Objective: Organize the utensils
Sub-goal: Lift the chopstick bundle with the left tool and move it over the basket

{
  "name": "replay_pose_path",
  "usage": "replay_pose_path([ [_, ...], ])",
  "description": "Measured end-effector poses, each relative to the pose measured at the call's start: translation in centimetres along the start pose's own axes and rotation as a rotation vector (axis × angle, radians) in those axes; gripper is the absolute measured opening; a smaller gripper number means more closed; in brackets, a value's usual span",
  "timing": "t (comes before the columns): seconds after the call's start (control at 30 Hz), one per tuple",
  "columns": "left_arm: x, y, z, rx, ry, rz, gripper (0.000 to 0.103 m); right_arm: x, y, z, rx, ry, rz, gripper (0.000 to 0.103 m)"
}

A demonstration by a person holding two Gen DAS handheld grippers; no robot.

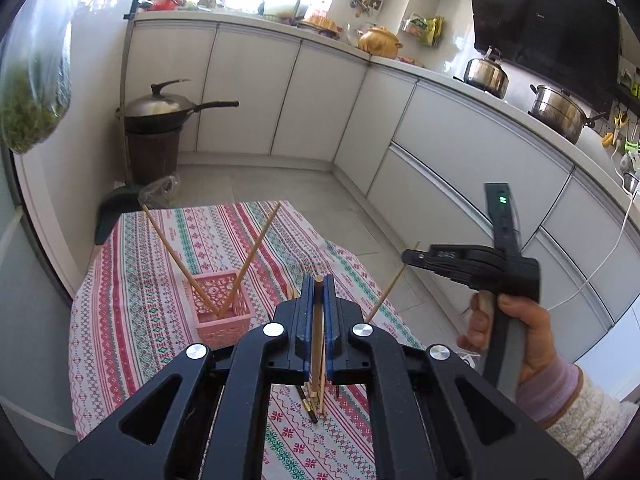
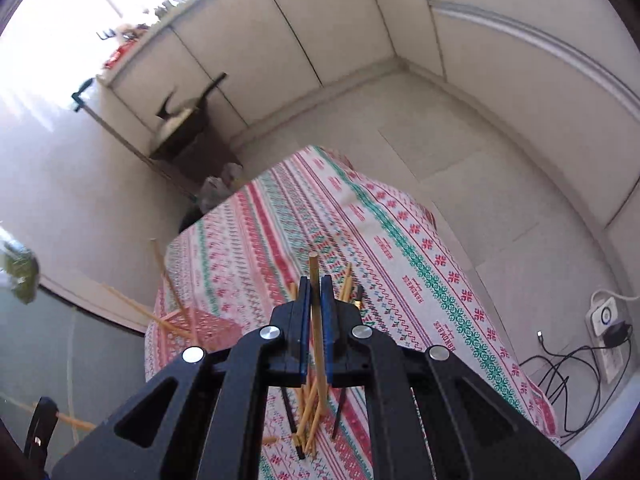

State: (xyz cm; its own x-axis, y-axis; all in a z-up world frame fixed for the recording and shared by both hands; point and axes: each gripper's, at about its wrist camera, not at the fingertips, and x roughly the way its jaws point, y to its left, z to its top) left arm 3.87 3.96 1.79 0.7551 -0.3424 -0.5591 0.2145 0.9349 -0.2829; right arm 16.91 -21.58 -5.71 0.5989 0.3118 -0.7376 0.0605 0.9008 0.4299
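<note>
Pink basket [image 1: 218, 304] already holds two chopsticks [image 1: 256, 256]; it is the landmark here. Each tool is clamped on one chopstick: the left tool [image 1: 318, 286] grips its stick [image 1: 317, 320] just right of the basket, the right tool [image 2: 316, 292] another [image 2: 316, 308] above the loose pile [image 2: 310, 412], further right. Judged mid-task, the next move calls for tipping each stick into the basket. The bench wears a striped cloth [image 1: 132, 320]; white cabinets [image 1: 248, 92] stand beyond the basket.

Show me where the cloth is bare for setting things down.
Bare cloth runs from the chopstick pile to the far and right edges. Crowded: the pile under both grippers, and the left side by the pink basket.
</note>
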Motion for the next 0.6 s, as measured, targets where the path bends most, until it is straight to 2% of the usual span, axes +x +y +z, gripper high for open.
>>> replay_pose_path([
  [0.27,-2.3,1.2,1.5,-0.043,-0.073,0.057,0.004,-5.7,3.1,0.1,-0.058,-0.099,0.112,0.005],
  [0.6,-4.8,2.8,5.5,-0.095,-0.186,0.115,0.004,-12.2,6.7,1.1,-0.092,-0.207,0.288,0.005],
])
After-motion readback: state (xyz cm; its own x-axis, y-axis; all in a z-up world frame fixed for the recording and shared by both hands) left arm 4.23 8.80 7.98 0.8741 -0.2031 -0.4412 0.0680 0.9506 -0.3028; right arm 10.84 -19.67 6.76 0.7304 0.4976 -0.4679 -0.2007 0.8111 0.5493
